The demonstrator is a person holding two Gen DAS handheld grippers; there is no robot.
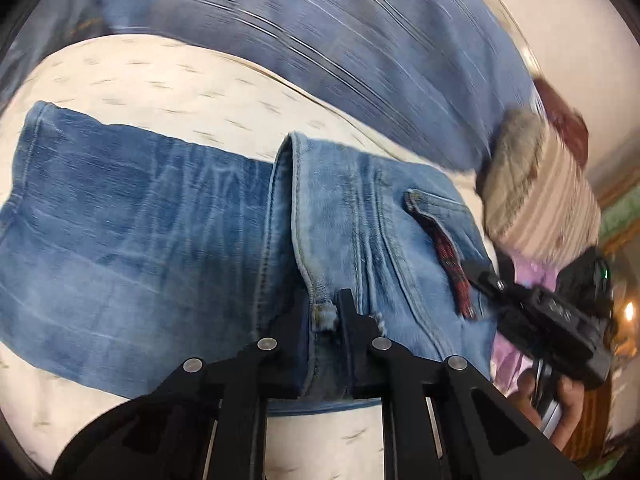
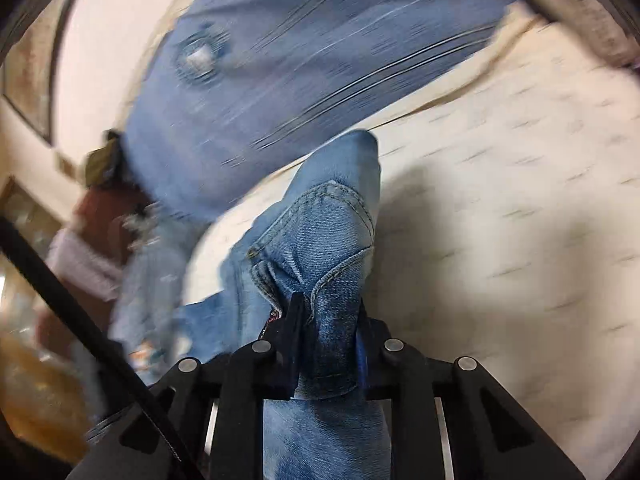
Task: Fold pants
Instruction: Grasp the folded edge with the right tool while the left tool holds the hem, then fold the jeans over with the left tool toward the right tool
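Observation:
The pants are faded blue jeans (image 1: 132, 240) lying on a white patterned bedsheet (image 1: 168, 88). My left gripper (image 1: 323, 316) is shut on a seamed edge of the jeans, lifting that fold over the flat part. A pocket with a red tab (image 1: 452, 264) lies to its right. My right gripper (image 1: 480, 276) shows at the right of the left wrist view, held by a hand. In the right wrist view my right gripper (image 2: 330, 316) is shut on a bunched denim corner (image 2: 332, 240), raised above the sheet (image 2: 500, 220).
A person in a blue striped shirt (image 1: 340, 40) stands at the bed's far edge, also blurred in the right wrist view (image 2: 300, 72). A beige and maroon bundle (image 1: 536, 184) and purple fabric (image 1: 516, 352) lie at the right. The images are motion-blurred.

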